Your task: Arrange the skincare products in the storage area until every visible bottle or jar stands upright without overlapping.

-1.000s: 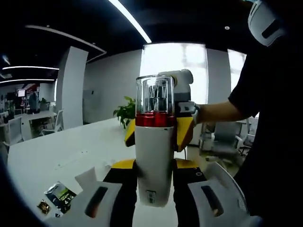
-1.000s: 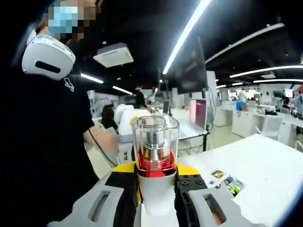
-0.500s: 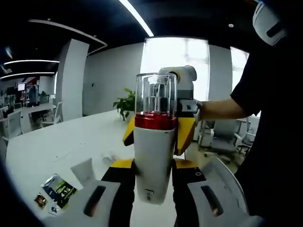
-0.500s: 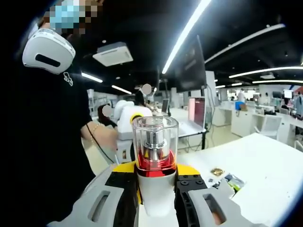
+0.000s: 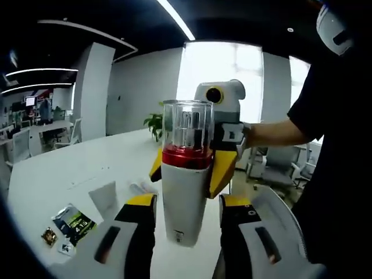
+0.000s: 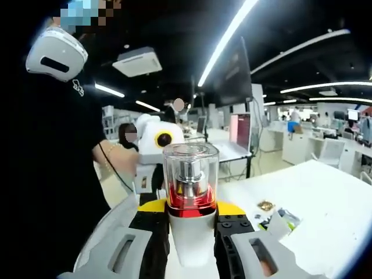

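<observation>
A skincare bottle (image 5: 185,192) with a white body, red band and clear cap stands upright in the air between both grippers. In the left gripper view, my left gripper (image 5: 186,204) is open, with a narrow gap between each black-and-yellow jaw and the bottle. The right gripper (image 5: 189,170) comes in from behind, its yellow fingers (image 5: 224,168) pressed on the bottle's sides just below the red band. In the right gripper view, the same bottle (image 6: 190,232) sits clamped in my right gripper (image 6: 192,220). The left gripper's white housing (image 6: 152,139) shows behind it.
A white table (image 5: 64,174) lies below, with printed sachets (image 5: 72,224), a small gold packet (image 5: 49,235) and a white slip (image 5: 104,197). The sachets (image 6: 280,220) lie right of the bottle. A person in a black shirt (image 5: 337,163) stands close. Chairs and desks fill the office behind.
My left gripper's jaws have moved apart off the bottle. The right gripper keeps its hold. Both views shifted slightly with the hands.
</observation>
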`<state>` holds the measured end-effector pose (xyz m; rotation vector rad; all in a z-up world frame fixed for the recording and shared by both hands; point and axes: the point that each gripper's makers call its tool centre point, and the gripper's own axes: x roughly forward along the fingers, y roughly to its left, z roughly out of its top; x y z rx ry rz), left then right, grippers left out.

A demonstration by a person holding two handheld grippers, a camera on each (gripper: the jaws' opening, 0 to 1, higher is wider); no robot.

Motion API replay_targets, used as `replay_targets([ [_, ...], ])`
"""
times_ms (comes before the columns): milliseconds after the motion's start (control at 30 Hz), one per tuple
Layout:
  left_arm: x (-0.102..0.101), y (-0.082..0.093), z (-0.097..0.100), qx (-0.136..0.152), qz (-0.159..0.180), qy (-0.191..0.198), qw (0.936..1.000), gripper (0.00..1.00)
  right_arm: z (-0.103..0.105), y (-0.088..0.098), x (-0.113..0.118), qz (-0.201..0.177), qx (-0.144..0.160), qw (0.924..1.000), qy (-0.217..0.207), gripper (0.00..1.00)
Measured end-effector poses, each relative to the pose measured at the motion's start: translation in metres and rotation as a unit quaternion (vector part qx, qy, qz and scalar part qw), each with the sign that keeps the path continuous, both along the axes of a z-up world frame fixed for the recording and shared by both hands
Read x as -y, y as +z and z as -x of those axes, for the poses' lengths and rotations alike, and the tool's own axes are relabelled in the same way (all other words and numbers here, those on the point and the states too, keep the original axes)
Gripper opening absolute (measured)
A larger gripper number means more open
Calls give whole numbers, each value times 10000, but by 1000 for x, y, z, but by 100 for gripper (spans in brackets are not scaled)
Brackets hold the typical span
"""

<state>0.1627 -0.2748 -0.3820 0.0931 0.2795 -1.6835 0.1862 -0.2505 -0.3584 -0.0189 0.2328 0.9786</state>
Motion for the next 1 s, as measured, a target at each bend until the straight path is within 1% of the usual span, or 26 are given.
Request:
replay_targets([
  [100,-5,-6,-1,-22,-46,108,9999,41,-2,-6,2,38,-6,10000,-16,20],
  [200,-13,-15,-3,-1,-135,247,9996,46,-4,-16,4,92,-55,9999,-40,20],
  [333,-22,-21,-4,-7,-215,377,9991,51,-8,-25,6,153,-47,9999,-63,20],
  [400,-25,-24,-6,-9,-254,464,9986,56,-9,-30,8,152,-51,9998,-89,20],
  [500,-27,-25,-9,-17,-237,540,9983,62,-12,-36,12,155,-58,9998,-141,20],
  [600,-30,-28,-14,-18,-249,659,9975,66,-13,-40,16,148,-60,9997,-184,20],
  [800,-34,-36,-22,-52,-236,850,9961,73,-17,-58,29,156,-84,9994,-293,20],
  [933,-37,-44,-26,-73,-267,946,9951,78,-20,-70,35,161,-133,9991,-378,20],
  [1000,-39,-49,-29,-74,-291,1005,9945,83,-22,-76,39,161,-148,9989,-416,20],
])
